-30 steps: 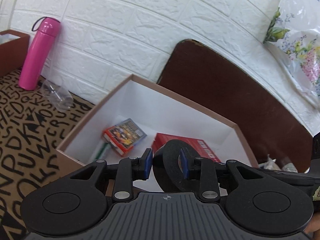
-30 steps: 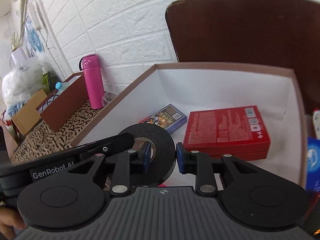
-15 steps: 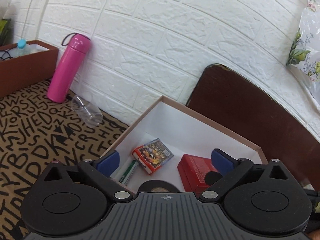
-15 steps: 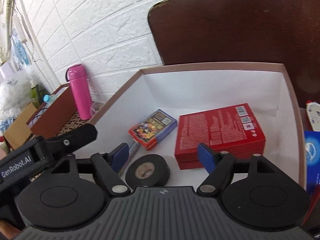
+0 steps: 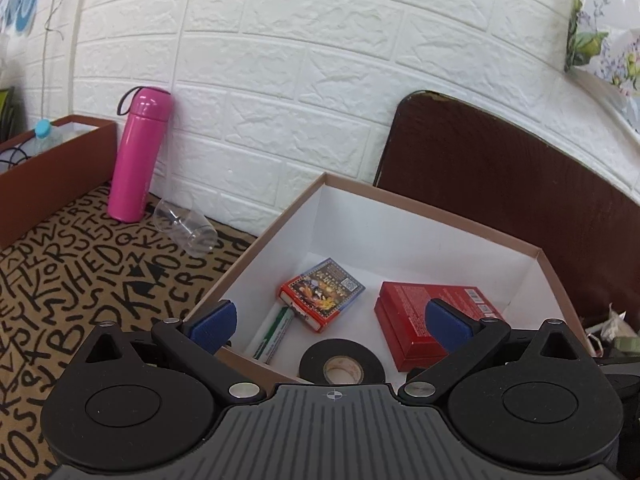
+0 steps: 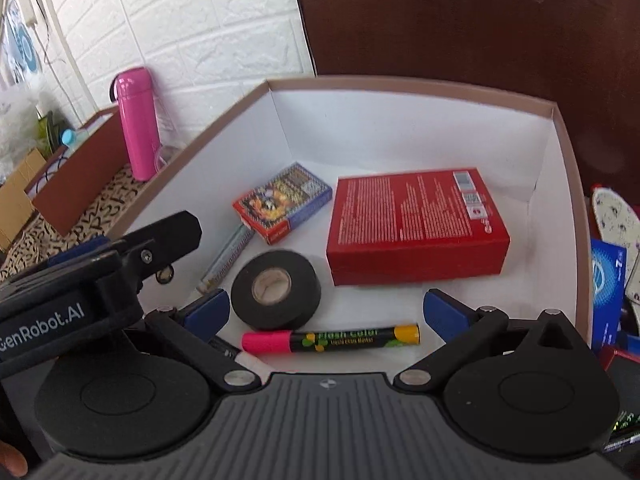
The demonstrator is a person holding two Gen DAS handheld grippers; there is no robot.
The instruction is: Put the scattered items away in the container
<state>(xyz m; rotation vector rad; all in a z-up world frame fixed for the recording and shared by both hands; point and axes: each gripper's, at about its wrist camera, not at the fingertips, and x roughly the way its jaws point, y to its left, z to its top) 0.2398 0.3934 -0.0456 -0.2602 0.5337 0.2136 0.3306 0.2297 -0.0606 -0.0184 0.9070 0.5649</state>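
A brown box with a white inside holds a black tape roll, a red box, a small card pack, a green-and-white pen and a pink-capped black marker. My left gripper is open and empty above the box's near edge; its body shows in the right wrist view. My right gripper is open and empty, over the marker and tape.
A pink bottle stands by the white brick wall with a clear cup lying beside it on the lettered cloth. A brown tray is at the left. A dark chair back is behind the box. Blue packs lie right.
Both grippers opened and let go of the black tape roll, which now lies flat in the box. Both grippers have drawn back and up from it.
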